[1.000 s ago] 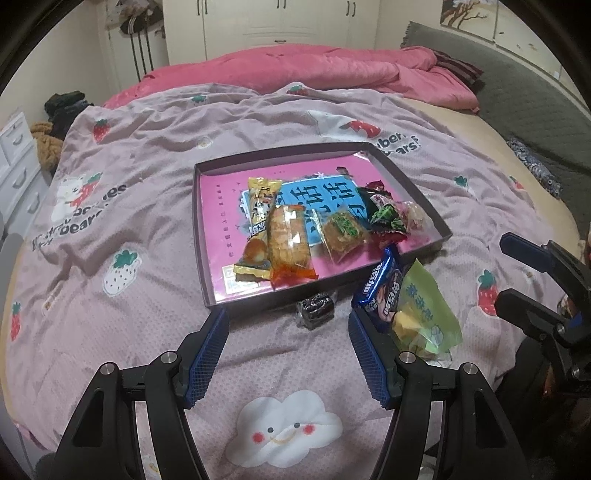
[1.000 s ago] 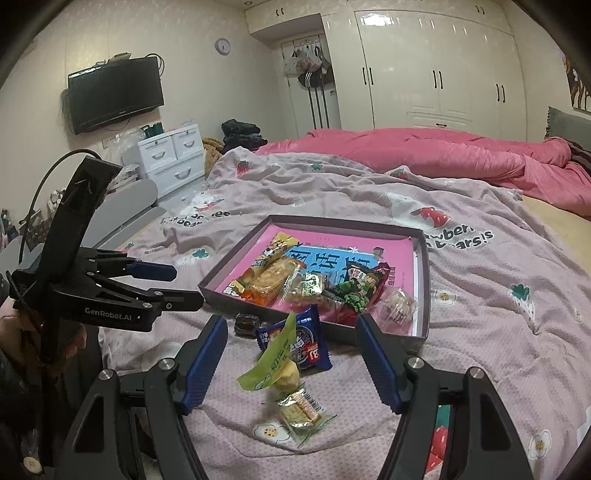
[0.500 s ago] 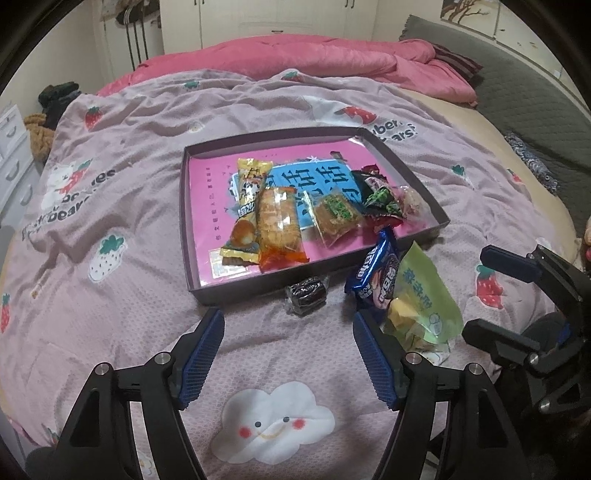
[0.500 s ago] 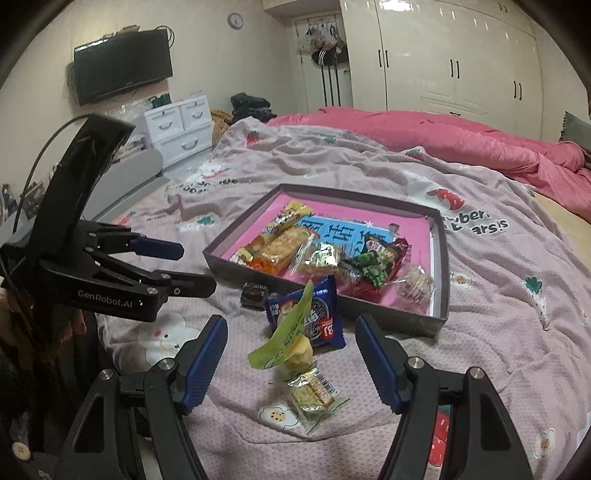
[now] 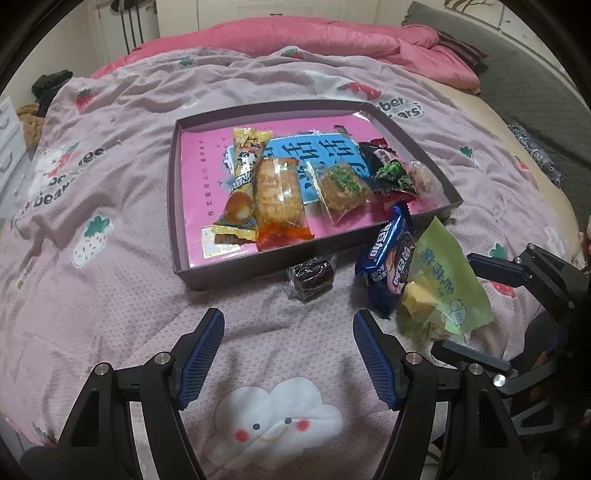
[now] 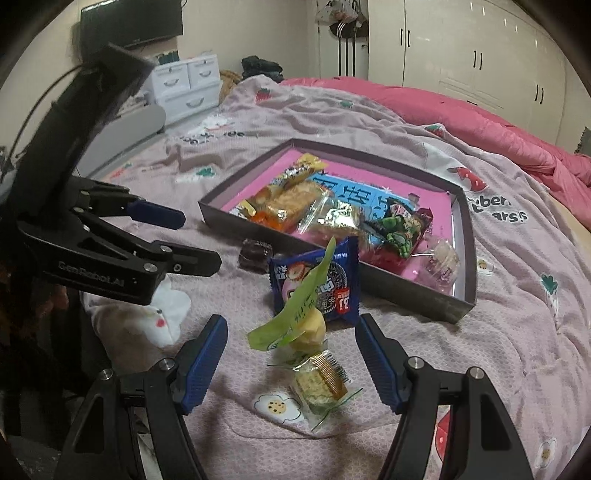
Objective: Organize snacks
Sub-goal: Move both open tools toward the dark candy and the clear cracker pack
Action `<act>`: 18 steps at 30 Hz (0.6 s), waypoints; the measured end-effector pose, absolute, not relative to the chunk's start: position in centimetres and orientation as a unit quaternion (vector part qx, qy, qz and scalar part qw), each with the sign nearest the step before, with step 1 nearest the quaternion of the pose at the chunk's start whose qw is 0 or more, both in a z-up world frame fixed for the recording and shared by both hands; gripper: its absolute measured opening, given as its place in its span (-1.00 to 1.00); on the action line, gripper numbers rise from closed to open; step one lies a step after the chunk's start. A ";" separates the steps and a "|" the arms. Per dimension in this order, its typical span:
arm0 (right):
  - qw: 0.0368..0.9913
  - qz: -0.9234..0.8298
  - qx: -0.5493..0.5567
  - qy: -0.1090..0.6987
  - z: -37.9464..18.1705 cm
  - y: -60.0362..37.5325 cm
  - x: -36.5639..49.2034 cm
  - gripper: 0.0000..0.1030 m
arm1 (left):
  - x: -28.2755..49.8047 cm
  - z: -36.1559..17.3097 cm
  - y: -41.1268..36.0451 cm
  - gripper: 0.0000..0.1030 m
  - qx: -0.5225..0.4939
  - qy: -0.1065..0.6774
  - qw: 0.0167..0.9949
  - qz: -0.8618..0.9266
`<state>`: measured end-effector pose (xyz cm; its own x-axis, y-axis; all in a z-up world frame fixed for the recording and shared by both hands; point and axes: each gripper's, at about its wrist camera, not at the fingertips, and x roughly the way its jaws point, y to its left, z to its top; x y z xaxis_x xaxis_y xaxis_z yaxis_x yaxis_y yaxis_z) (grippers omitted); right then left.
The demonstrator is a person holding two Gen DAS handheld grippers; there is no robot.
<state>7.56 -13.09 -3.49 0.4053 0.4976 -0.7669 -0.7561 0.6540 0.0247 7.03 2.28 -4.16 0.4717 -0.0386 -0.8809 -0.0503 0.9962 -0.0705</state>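
A shallow dark box with a pink floor (image 5: 177,206) (image 6: 466,236) lies on the bed and holds several snack packets. Outside its near edge lie a dark brown wrapped cake (image 5: 309,277) (image 6: 255,254), a blue cookie pack (image 5: 391,258) (image 6: 317,284), a green packet (image 5: 447,284) (image 6: 295,314) and a small clear-wrapped biscuit (image 6: 319,380). My left gripper (image 5: 288,354) (image 6: 177,236) is open and empty, just short of the brown cake. My right gripper (image 6: 291,362) (image 5: 476,306) is open, its fingers either side of the green packet and the biscuit.
The bed is covered by a lilac strawberry-print blanket (image 5: 110,184) with a pink quilt (image 5: 332,33) bunched at the far side. White drawers (image 6: 184,85) and a TV (image 6: 129,22) stand beyond the bed's left edge, wardrobes (image 6: 461,55) at the back.
Both grippers have moved forward and lower toward the snacks in front of the box. Both stay open. No snack has moved.
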 end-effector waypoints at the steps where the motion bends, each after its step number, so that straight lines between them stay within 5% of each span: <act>1: 0.822 0.380 -0.168 0.390 -3.6 -13.0 7.6 0.38 | 7.1 -4.2 2.3 0.44 -0.043 0.515 0.856 0.003; 10: 0.818 0.376 -0.188 0.394 -4.9 -12.0 8.3 0.34 | 8.0 -5.3 2.6 0.44 -0.054 0.525 0.849 0.004; 18: 0.813 0.381 -0.195 0.395 -5.4 -11.6 8.6 0.08 | 9.0 -6.4 2.8 0.44 -0.066 0.533 0.844 0.007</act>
<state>8.57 -11.59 -5.44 0.3978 0.4662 -0.7902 -0.7734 0.6338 -0.0154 8.95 2.80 -6.35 0.4326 -0.0578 -0.8997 -0.0820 0.9913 -0.1031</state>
